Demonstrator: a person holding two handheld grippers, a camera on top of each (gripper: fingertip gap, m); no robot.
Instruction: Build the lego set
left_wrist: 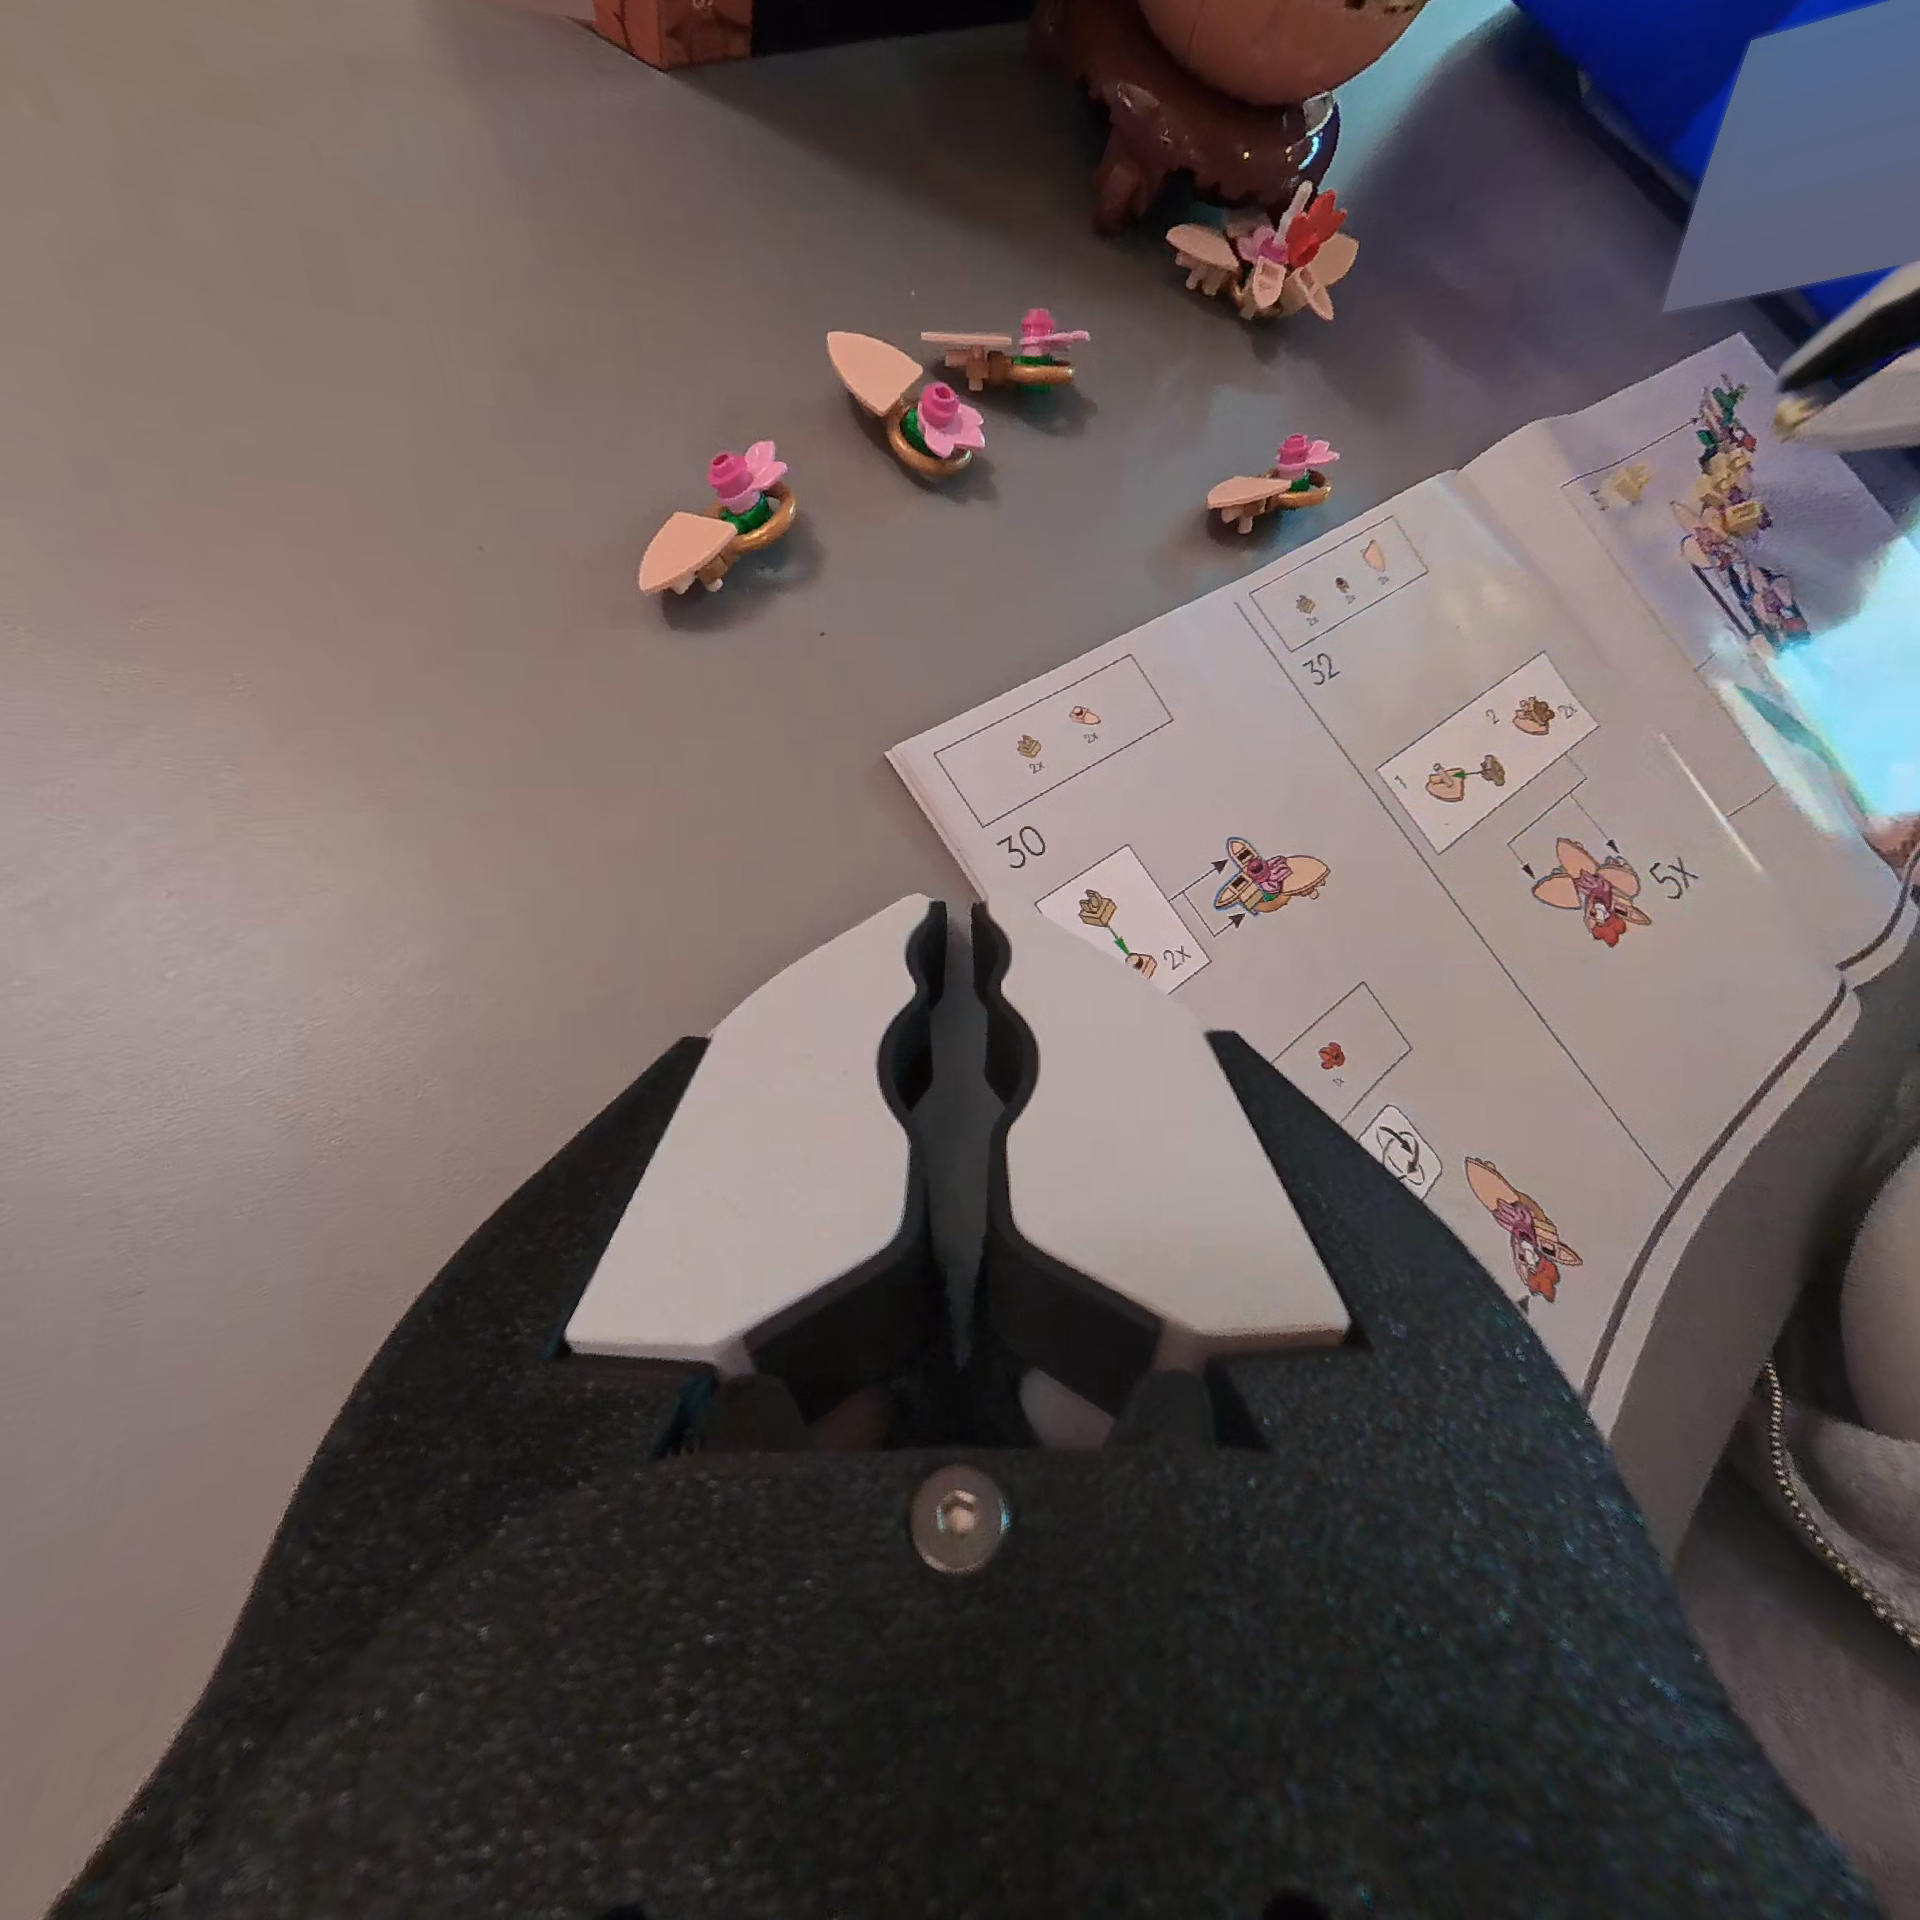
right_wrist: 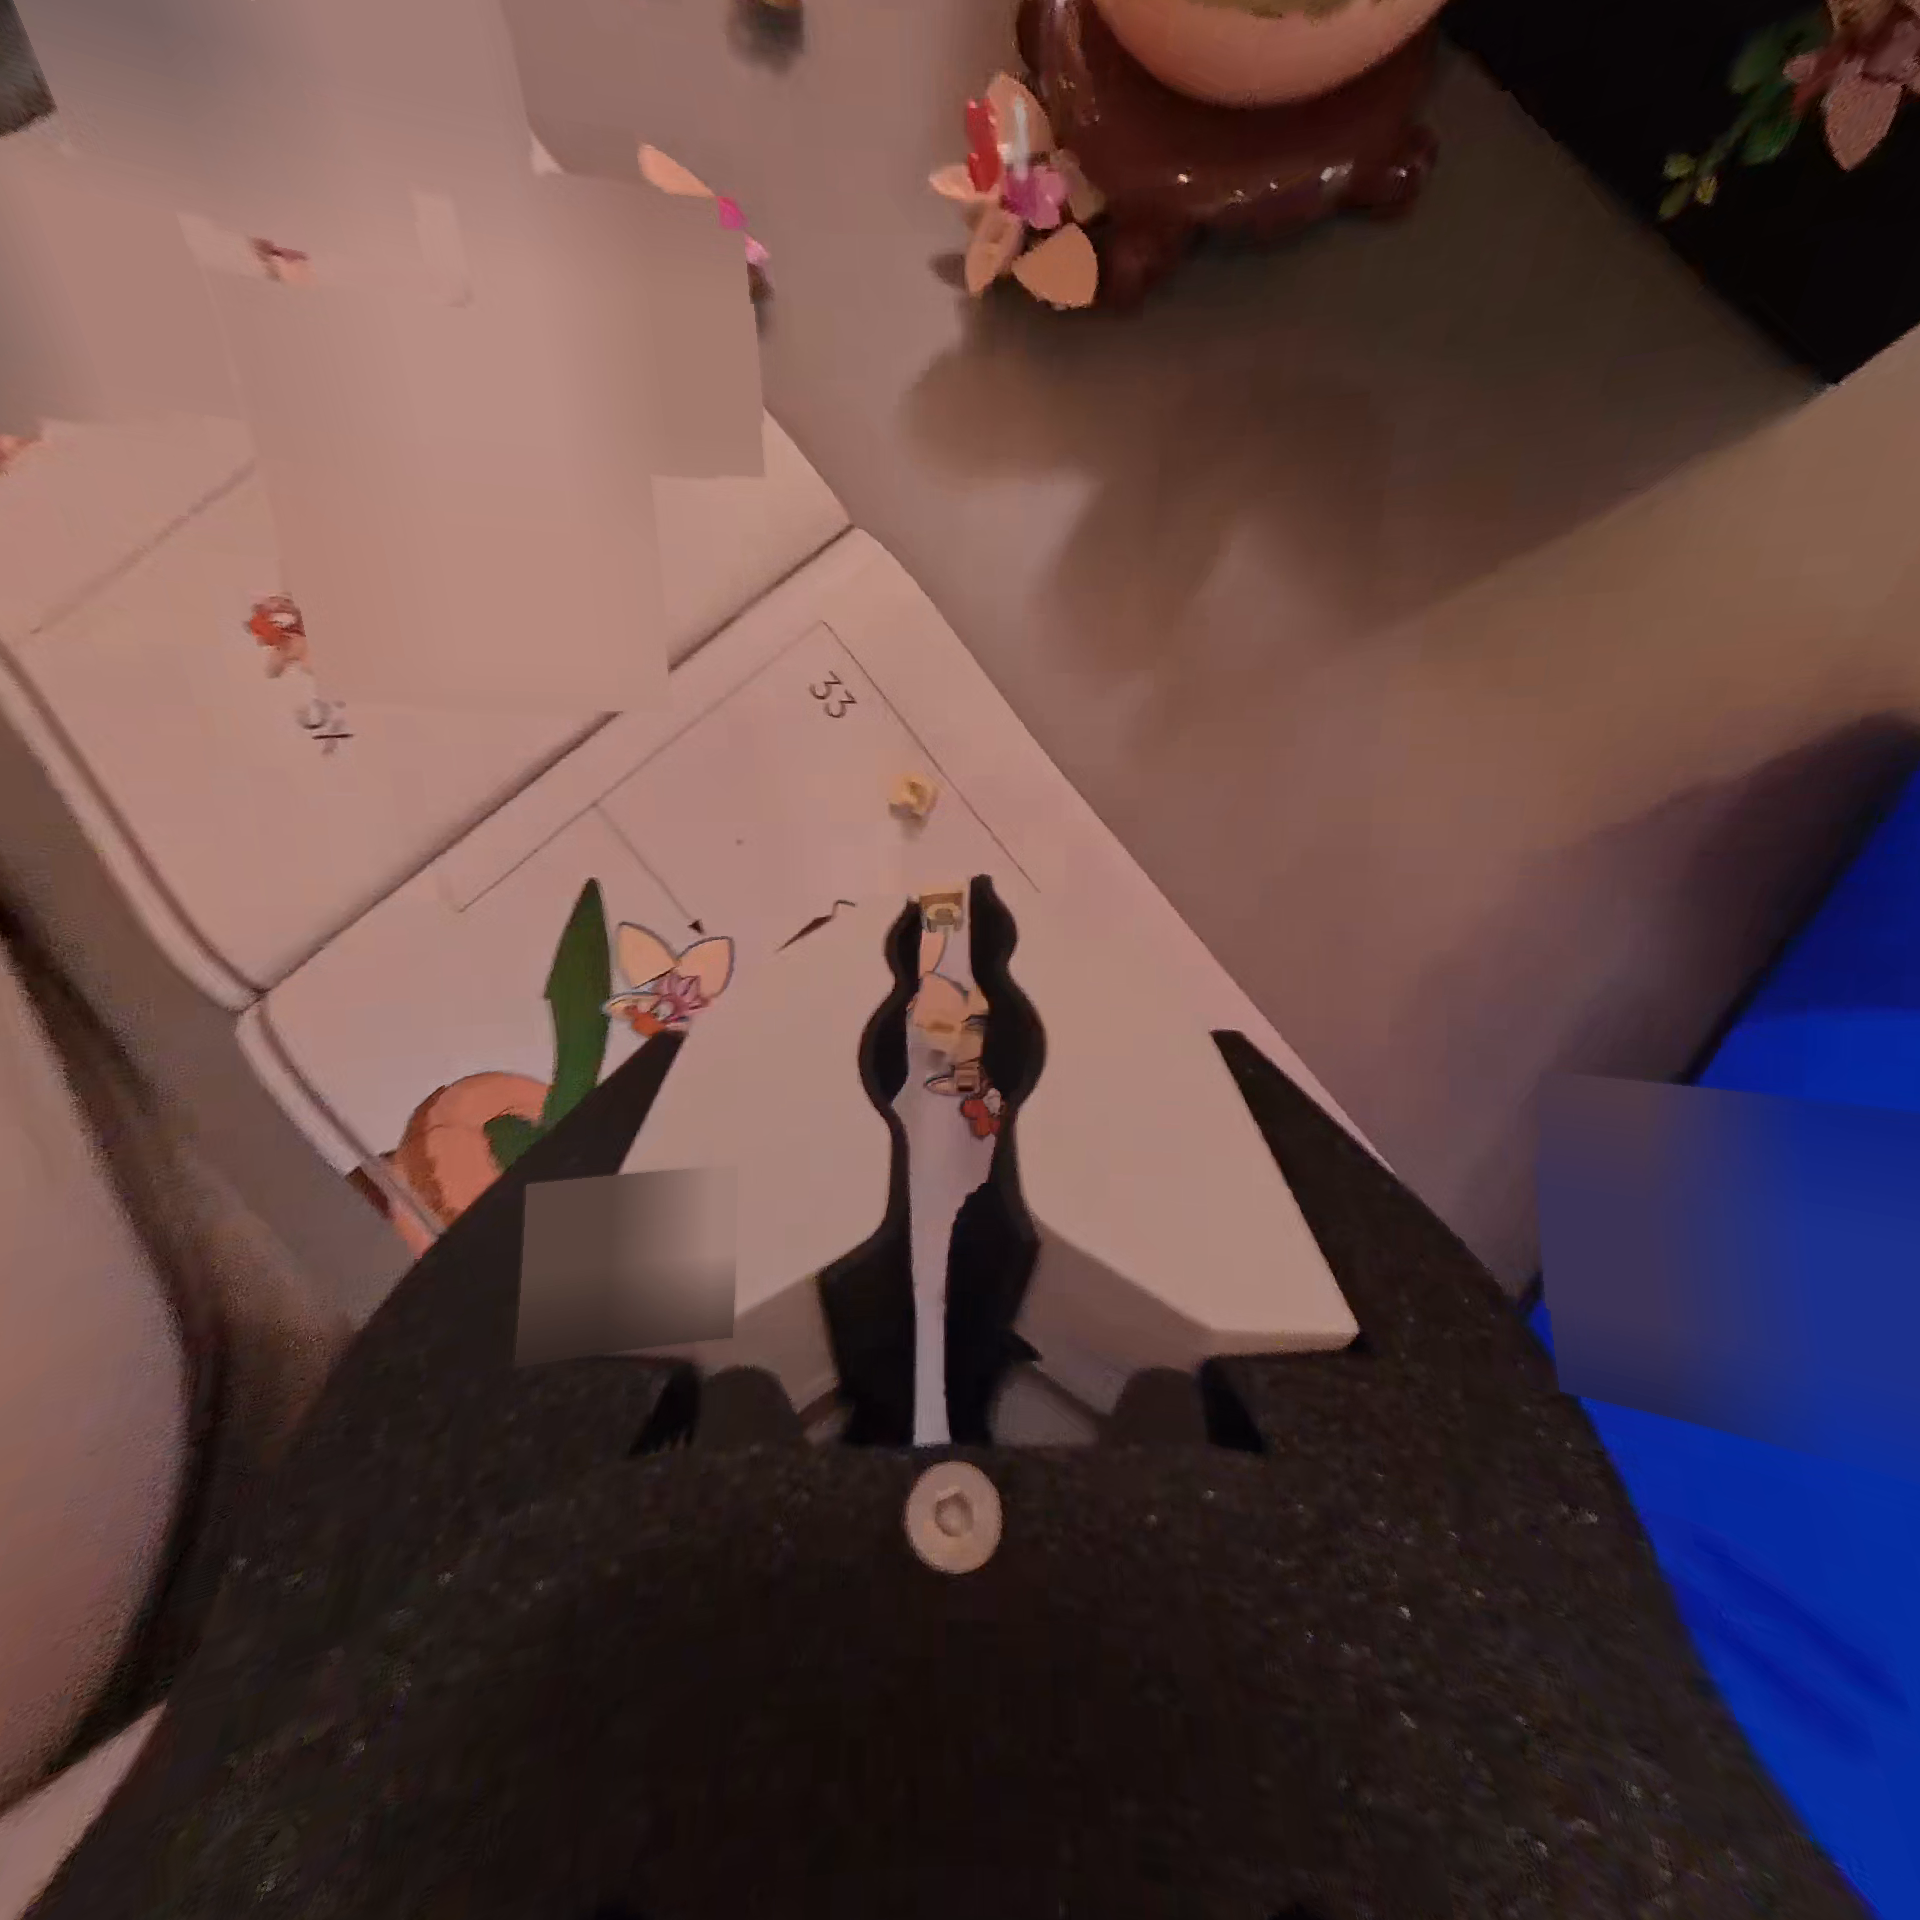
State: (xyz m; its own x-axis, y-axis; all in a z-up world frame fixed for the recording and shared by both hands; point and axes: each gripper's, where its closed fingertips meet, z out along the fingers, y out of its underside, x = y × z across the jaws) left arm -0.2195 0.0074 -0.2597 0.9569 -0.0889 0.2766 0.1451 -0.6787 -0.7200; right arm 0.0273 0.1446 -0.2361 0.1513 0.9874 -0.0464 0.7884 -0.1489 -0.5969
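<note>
Grey table (left_wrist: 312,727) fills our view from the left gripper (left_wrist: 961,920), whose fingers sit almost together with nothing between them, hovering at the near corner of an open booklet (left_wrist: 1455,935). The booklet lies flat to its right, likely so the pages stay readable. Ahead, four pink flowers (left_wrist: 727,514) lie well apart, probably so each can be picked singly. Farther ahead, a fuller bloom (left_wrist: 1262,255) rests against a brown stand (left_wrist: 1174,125). The right gripper (right_wrist: 943,914) hangs over the booklet, its tips pinching a tiny tan piece (right_wrist: 940,906) at the very end, seemingly to keep it visible. A blue bin (right_wrist: 1766,1558) sits to its right.
</note>
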